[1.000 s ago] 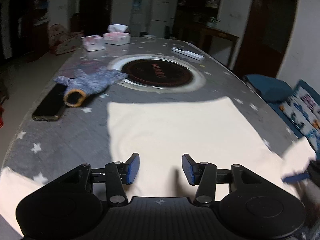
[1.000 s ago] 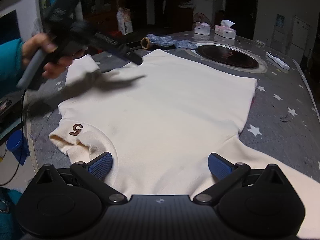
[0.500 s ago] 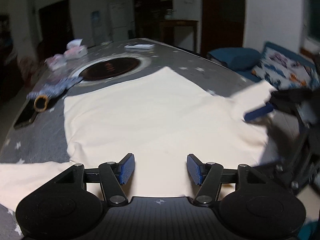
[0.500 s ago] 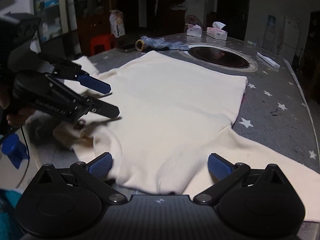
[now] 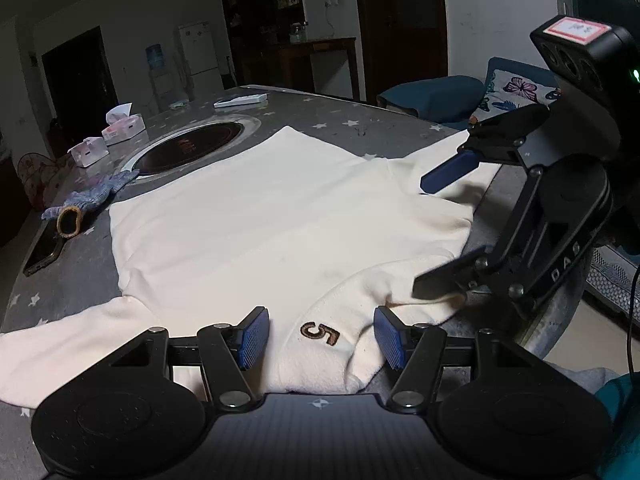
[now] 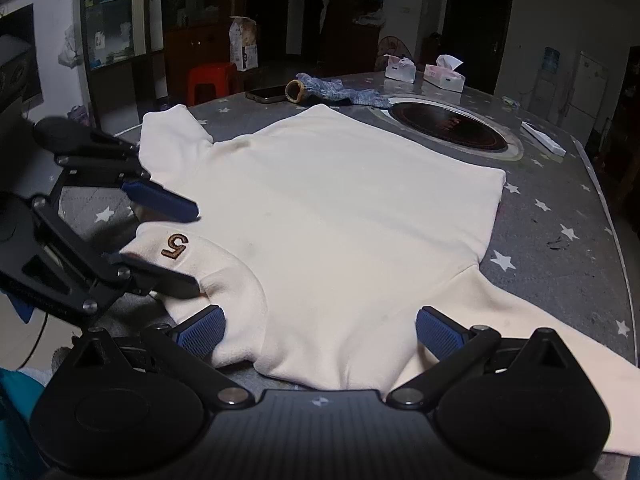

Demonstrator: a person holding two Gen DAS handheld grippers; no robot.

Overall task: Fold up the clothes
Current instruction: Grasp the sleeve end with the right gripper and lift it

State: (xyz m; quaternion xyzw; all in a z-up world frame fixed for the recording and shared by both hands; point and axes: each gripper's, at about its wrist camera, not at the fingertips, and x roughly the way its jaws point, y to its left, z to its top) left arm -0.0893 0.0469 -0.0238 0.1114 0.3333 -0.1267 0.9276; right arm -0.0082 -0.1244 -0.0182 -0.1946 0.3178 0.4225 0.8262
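A cream sweater point(image 5: 280, 216) point(image 6: 340, 208) lies flat on the grey star-patterned table point(image 6: 560, 200), both sleeves spread out. Its collar carries a brown "5" point(image 5: 320, 332) point(image 6: 175, 246). My left gripper point(image 5: 320, 338) point(image 6: 180, 240) is open, one finger on each side of that collar, low over the cloth. My right gripper point(image 6: 320, 328) point(image 5: 436, 228) is open wide at the near edge of the sweater, straddling the collar's other side and the shoulder. Neither gripper holds cloth.
A round dark hob point(image 5: 192, 146) point(image 6: 448, 128) is set into the table beyond the sweater. A blue knitted glove point(image 5: 92, 196), a phone point(image 5: 42, 248), two tissue boxes point(image 5: 122, 128) and a flat white box point(image 5: 240, 100) lie around it. The table edge point(image 5: 540, 332) is close by.
My left gripper has swung from the sweater's left side to the collar and now straddles the "5". The right gripper has barely moved. Both have stayed open.
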